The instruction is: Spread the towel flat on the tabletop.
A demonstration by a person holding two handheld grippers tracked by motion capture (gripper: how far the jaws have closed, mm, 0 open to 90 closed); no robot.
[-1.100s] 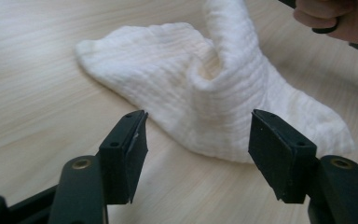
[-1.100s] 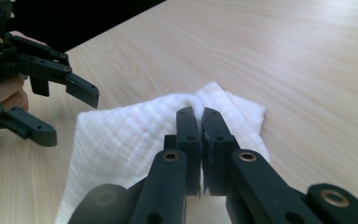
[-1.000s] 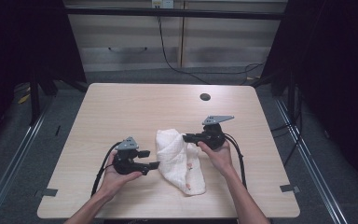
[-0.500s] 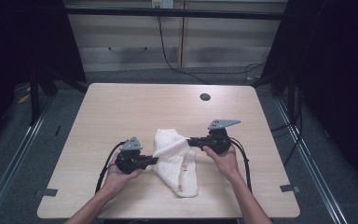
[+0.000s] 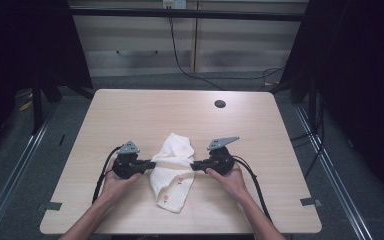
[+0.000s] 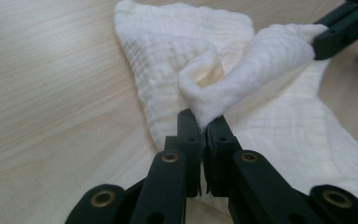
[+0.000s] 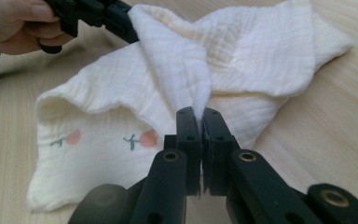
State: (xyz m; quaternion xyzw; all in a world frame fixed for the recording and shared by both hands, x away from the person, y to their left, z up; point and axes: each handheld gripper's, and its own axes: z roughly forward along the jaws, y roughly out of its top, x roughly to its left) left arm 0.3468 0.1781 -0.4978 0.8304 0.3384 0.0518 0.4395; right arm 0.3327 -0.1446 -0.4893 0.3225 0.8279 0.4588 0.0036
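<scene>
A cream waffle-weave cloth (image 5: 172,180) with small flower prints lies crumpled on the wooden table (image 5: 130,115), near its front edge. My left gripper (image 5: 152,164) is shut on a bunched edge of the cloth (image 6: 177,42), which is pinched between its jaw tips (image 6: 200,121). From the other side, my right gripper (image 5: 194,166) is shut on another edge; its tips (image 7: 198,114) clamp a raised fold of the cloth (image 7: 251,51). A band of fabric stretches between the two grippers. The right gripper (image 6: 340,28) shows far off in the left gripper view, and the left gripper (image 7: 116,21) in the right gripper view.
A dark round hole (image 5: 220,104) sits in the tabletop at the back right. Black cables trail from both grippers toward the front edge. Tape marks (image 5: 310,202) lie near the front corners. Dark curtains and metal rails flank the table.
The left gripper has closed on the cloth's left side. The right gripper has come nearer the front edge with its fold, and the cloth now bunches up between the two.
</scene>
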